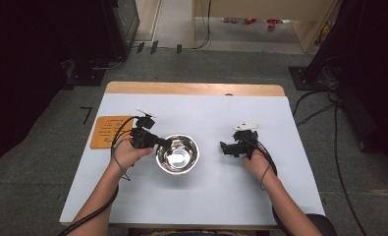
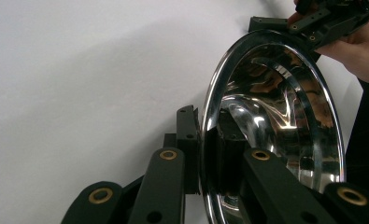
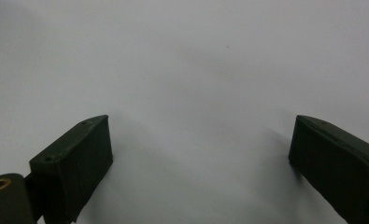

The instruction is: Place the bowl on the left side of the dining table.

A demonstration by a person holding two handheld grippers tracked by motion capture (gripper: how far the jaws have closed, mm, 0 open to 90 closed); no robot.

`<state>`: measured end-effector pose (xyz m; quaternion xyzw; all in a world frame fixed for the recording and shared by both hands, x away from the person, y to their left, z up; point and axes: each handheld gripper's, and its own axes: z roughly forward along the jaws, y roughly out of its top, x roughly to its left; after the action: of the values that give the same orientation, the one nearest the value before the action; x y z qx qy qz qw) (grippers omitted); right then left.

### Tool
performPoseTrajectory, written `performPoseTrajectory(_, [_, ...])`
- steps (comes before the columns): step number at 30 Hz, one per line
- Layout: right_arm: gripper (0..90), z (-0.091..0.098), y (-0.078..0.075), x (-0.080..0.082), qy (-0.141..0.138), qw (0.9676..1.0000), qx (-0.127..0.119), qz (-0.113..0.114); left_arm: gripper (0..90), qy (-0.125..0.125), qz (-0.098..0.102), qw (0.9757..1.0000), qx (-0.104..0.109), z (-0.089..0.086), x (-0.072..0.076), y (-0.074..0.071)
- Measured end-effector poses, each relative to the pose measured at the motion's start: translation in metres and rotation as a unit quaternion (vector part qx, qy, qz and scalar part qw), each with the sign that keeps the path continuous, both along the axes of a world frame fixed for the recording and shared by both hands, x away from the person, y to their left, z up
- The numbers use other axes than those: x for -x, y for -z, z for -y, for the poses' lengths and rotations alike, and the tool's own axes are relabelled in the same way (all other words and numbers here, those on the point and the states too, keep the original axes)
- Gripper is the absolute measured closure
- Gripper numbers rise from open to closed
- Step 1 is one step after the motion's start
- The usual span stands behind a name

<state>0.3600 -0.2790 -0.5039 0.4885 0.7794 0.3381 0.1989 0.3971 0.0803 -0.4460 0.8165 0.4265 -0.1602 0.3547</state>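
Left gripper (image 1: 163,142) is clamped on the rim of the steel bowl (image 1: 178,154), one jaw outside the wall, one inside; the left gripper view confirms the rim pinched between the pads (image 2: 190,140). Bowl sits near table centre, slightly toward 7 o'clock, and looks empty, mirror-bright inside. Whether it is resting flat or tipped off the surface is hard to tell from above; in the left gripper view it appears tilted.

Right gripper (image 1: 226,147) waits at 3 o'clock of the bowl, apart from it, jaws spread wide over bare table with nothing between them.

Judgement: grasp done, early in the job; moving or placing the bowl still to come, right side not yet engaged.

Surface: pale blue-grey sheet (image 1: 260,191) over a wooden table (image 1: 196,88). Orange mat (image 1: 103,132) at 9 o'clock edge. Room: grey carpet floor (image 1: 34,162), black cables (image 1: 324,105) at 2 o'clock, dark equipment at both sides.
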Motion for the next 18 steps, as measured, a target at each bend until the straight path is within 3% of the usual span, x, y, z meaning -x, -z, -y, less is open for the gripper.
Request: performPoseTrajectory(18, [5.8,0.000,0.000,0.000,0.000,1.0000,0.000,0.000,84.3,-0.017,0.002,0.9998,-0.010,-0.014,-0.004,-0.001])
